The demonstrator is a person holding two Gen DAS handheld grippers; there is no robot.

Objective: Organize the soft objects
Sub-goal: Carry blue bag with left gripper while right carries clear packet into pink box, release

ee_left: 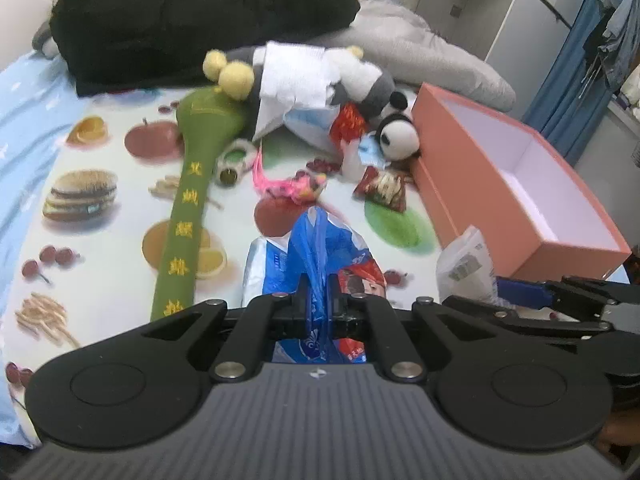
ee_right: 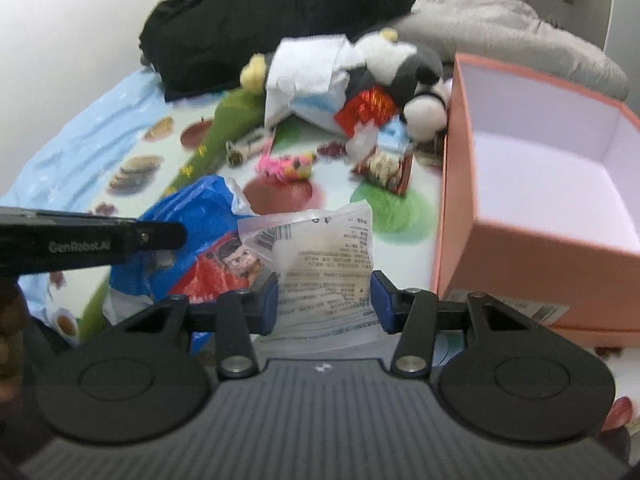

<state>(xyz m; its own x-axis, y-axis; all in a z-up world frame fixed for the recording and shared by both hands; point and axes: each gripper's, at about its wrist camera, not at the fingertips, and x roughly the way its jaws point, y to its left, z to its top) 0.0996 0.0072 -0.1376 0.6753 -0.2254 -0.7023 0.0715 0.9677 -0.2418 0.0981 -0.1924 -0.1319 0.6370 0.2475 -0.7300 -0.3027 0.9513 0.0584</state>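
Left gripper point(ee_left: 318, 294): jaws closed on blue plastic bag point(ee_left: 316, 240), held above fruit-print sheet point(ee_left: 100, 152) | right gripper point(ee_right: 324, 302): jaws spread wide around clear printed packet point(ee_right: 320, 248); pink box point(ee_right: 520, 240) seen just beside it, on the right

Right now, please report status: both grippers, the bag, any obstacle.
Left hand-held gripper shut on blue plastic bag. Right hand-held gripper open around clear packet. Pink box empty, close right.

1. Blue plastic bag point(ee_left: 316, 248): thin, glossy, crinkled film.
2. Clear packet point(ee_right: 324, 264): shiny printed plastic.
3. Pink box point(ee_right: 532, 184): matt card, smooth.
4. Panda toy point(ee_left: 398, 136): fuzzy plush cloth.
5. Bed sheet point(ee_left: 100, 152): smooth printed cloth.
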